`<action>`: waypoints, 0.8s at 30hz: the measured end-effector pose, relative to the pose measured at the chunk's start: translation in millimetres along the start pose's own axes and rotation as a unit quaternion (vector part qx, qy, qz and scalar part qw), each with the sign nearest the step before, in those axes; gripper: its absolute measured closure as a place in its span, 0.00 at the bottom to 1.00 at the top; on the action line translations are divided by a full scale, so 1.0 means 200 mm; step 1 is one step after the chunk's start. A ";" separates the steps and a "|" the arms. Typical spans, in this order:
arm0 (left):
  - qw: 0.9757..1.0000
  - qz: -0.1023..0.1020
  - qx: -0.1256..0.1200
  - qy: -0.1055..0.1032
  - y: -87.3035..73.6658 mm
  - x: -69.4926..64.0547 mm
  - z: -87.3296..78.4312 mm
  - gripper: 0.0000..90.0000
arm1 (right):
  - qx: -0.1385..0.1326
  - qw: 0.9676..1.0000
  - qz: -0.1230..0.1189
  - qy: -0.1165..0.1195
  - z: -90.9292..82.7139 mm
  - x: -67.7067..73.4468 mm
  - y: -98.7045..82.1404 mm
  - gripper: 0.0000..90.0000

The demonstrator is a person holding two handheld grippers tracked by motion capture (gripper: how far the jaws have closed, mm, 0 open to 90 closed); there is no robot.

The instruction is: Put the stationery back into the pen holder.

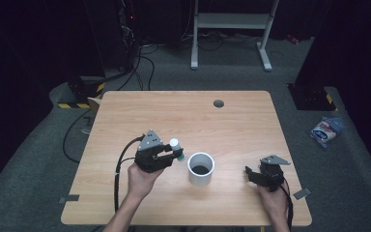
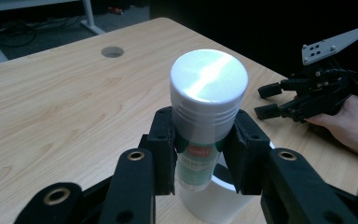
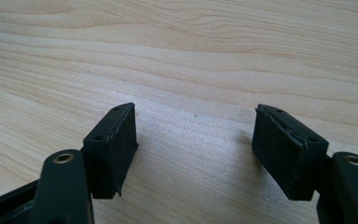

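At the centre of the frame, the left gripper (image 1: 168, 155) pinches a white-capped bottle (image 2: 208, 107) upright beside a white cup (image 1: 201, 168), seemingly ready to lower it in, while the right gripper (image 1: 259, 175), jaws spread and empty, rests lower right on the table (image 1: 232, 121).

Small white-capped bottle (image 1: 175, 144) with a green label band, upright, clamped at its neck between the jaws of the left gripper (image 1: 174, 155), at 10 o'clock from the cup. White cylindrical cup (image 1: 201, 169), upright and open-topped with dark contents, stands on the wooden table near its centre.
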State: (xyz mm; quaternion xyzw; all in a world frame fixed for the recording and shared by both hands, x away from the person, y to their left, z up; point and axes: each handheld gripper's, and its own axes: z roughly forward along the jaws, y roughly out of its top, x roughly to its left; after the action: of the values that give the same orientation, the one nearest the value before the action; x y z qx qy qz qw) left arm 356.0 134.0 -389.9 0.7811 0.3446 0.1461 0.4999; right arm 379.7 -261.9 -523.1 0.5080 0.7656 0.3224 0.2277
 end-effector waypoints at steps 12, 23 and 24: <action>0.999 0.022 0.005 -0.026 0.05 -0.08 0.09 0.73 | 0.000 1.000 0.002 0.000 0.00 0.00 0.00 0.34; 0.998 0.043 0.024 -0.046 0.05 -0.15 0.20 0.73 | 0.000 1.000 0.003 0.000 0.00 0.00 0.00 0.34; 0.997 0.046 0.027 -0.047 0.04 -0.15 0.22 0.73 | 0.000 1.000 0.003 0.000 0.00 0.00 0.00 0.34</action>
State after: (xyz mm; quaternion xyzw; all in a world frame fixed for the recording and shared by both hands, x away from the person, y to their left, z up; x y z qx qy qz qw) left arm 362.2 81.5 -398.3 0.8154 0.2881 0.1229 0.4868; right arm 379.6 -261.5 -523.0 0.5102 0.7641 0.3233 0.2265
